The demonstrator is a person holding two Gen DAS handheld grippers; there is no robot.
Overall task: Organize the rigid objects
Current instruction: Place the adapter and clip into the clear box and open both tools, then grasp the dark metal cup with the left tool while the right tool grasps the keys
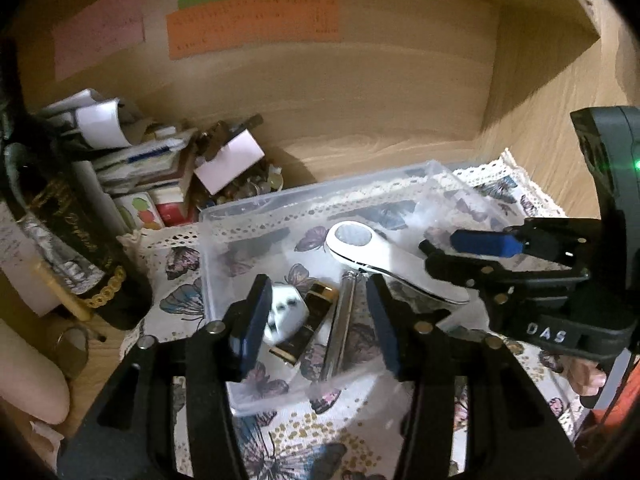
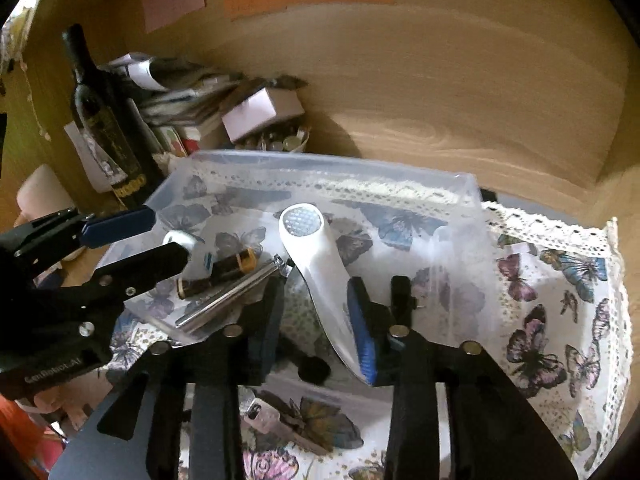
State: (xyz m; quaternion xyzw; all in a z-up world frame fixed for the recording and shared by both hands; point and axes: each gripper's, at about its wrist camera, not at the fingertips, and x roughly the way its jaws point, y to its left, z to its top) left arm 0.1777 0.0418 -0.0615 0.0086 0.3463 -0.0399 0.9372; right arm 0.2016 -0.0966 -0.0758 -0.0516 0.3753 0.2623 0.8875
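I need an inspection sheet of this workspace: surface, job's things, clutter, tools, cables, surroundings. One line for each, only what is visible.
Surface: butterfly-print cloth with lace edge, on a wooden shelf.
Job's things: clear plastic bin holds a white handheld device, a metal tube, a dark gold-banded case and a white plug adapter.
Clutter: dark bottle, stacked papers and boxes at back left; a small silver item on the cloth.
Tools: left tool open over the bin; right tool open, the white device's handle between its fingers.
Cables: nothing seen.
Surroundings: wooden back wall with coloured paper notes.
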